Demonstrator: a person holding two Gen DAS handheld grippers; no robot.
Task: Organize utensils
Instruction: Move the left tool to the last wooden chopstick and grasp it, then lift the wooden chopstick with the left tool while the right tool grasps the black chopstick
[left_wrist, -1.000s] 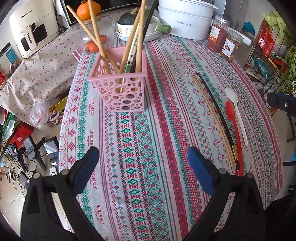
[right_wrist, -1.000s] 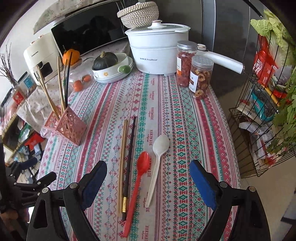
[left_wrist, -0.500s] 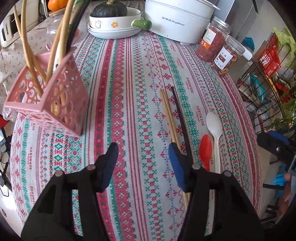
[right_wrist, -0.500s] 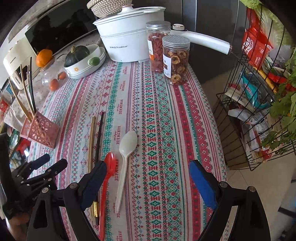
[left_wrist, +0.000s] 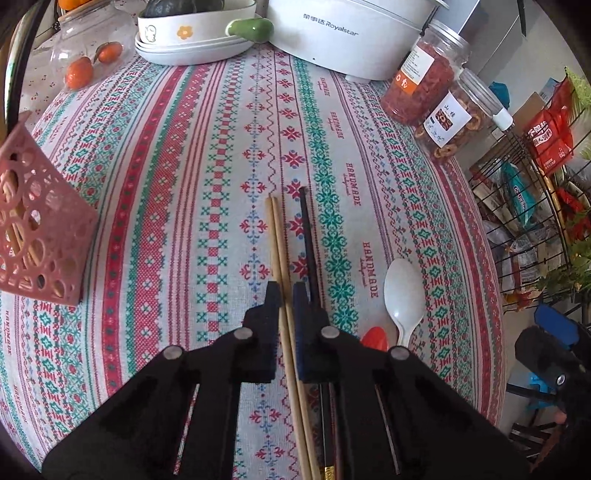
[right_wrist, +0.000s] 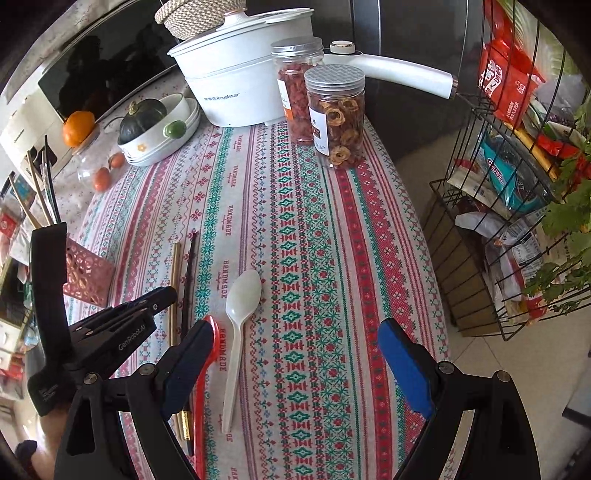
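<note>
Black plastic left gripper (left_wrist: 285, 295), round silver screws, blue-padded right gripper (right_wrist: 295, 338), white "GenRobot.AI" marking

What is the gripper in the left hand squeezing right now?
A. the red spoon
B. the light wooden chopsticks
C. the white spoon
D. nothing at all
B. In the left wrist view the left gripper has its two fingers closed tight on the light wooden chopsticks, while the white spoon and the red spoon lie untouched on the tablecloth to the side.
</note>
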